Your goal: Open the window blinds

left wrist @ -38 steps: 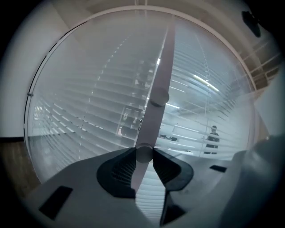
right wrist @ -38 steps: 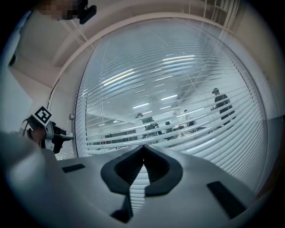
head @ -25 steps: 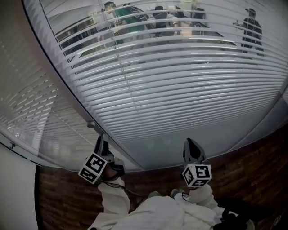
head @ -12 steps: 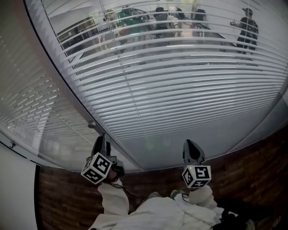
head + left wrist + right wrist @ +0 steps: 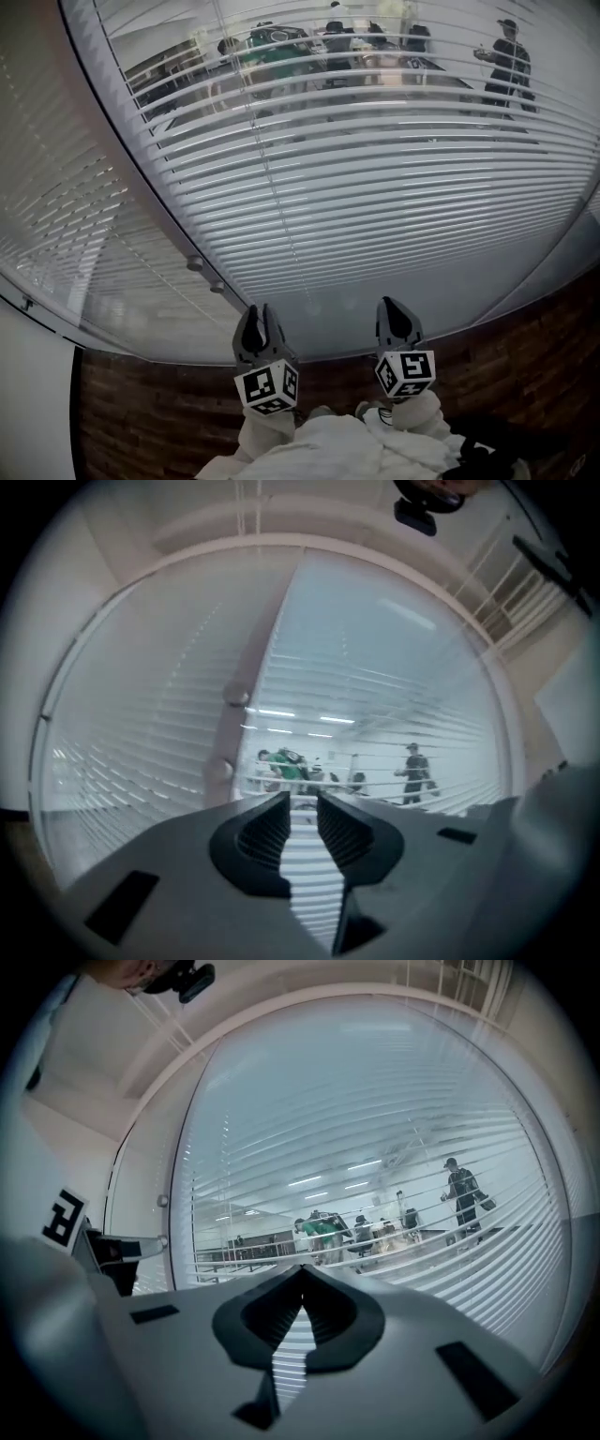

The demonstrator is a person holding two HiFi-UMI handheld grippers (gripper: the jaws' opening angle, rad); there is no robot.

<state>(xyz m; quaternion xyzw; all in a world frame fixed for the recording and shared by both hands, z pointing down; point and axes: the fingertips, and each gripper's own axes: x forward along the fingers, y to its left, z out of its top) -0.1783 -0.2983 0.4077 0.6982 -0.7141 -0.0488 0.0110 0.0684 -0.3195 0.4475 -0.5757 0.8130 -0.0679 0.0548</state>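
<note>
white slatted blinds (image 5: 375,206), slats tilted part-open; ppl (image 5: 506,61) seen thru top

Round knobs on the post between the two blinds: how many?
2, both on the brown post: upper round grey knob and lower round grey knob just below it. None look hidden.
</note>
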